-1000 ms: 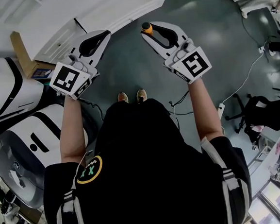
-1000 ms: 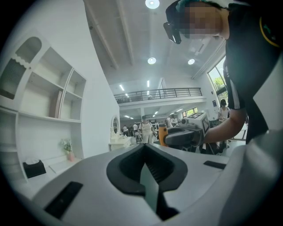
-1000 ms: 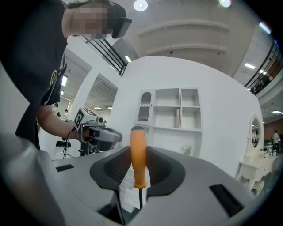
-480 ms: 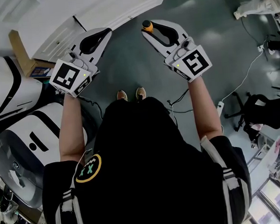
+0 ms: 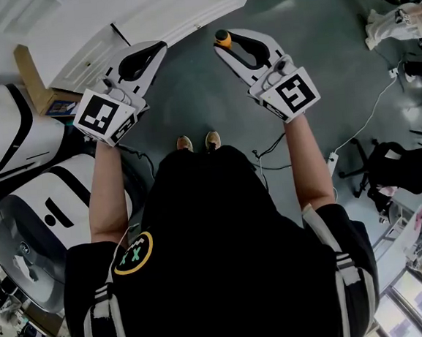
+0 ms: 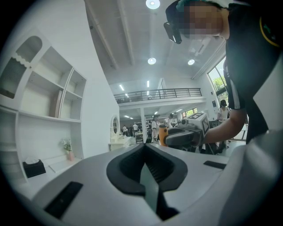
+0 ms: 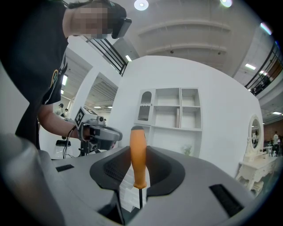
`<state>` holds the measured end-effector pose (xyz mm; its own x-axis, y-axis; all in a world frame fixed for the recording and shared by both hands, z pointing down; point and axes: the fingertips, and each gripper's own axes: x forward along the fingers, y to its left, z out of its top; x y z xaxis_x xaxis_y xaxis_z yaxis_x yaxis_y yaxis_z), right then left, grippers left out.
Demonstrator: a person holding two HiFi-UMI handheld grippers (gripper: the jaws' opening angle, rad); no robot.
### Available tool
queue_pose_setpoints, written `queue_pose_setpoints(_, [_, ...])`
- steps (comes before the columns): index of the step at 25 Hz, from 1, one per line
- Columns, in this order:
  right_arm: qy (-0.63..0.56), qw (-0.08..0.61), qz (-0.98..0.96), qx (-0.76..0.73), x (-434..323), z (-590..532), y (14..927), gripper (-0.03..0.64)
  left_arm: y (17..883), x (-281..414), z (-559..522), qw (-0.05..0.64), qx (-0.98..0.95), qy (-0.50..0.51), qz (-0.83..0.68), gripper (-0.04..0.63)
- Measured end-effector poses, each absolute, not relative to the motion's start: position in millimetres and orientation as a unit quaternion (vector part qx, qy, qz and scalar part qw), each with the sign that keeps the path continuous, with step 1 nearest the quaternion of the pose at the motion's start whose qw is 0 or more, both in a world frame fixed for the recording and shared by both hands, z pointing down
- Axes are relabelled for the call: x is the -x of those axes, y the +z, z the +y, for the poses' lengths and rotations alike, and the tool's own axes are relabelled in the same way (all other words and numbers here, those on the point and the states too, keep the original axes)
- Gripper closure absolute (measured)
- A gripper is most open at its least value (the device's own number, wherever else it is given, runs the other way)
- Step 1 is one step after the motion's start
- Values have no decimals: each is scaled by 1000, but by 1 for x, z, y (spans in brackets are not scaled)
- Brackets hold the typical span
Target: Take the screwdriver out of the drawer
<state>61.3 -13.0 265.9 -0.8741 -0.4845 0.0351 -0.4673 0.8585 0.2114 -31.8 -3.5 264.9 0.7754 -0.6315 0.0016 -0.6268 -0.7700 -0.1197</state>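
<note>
Stands on the grey floor (image 5: 190, 100) with the white cabinet (image 5: 146, 19) just ahead and to the left, and holds both arms out level and steady; shows no shift in either since a second ago, apart from a pale-clothed figure (image 5: 396, 17) drifting along the far right edge of the floor. Keeps the left gripper (image 6: 146, 170) closed on nothing, pads pressed together. Keeps the right gripper (image 5: 231, 46) clenched on the screwdriver (image 7: 137, 154), with the orange handle poking out past the jaw tips and the thin shaft running back between the pads. Puts the screwdriver in mid-air over bare floor, well apart from the cabinet and touching only the gripper. Reads, on that evidence, as the removal already done and the tool simply being held still; leaves at most a set-down or a closing of the drawer, itself not made out in any view
</note>
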Motion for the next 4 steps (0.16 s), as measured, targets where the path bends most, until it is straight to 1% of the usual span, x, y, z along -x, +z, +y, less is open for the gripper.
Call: queue_pose_setpoints(4, [-99, 44, -963, -248, -60, -13, 267, 486, 265, 34, -2, 56, 940, -21, 335, 578])
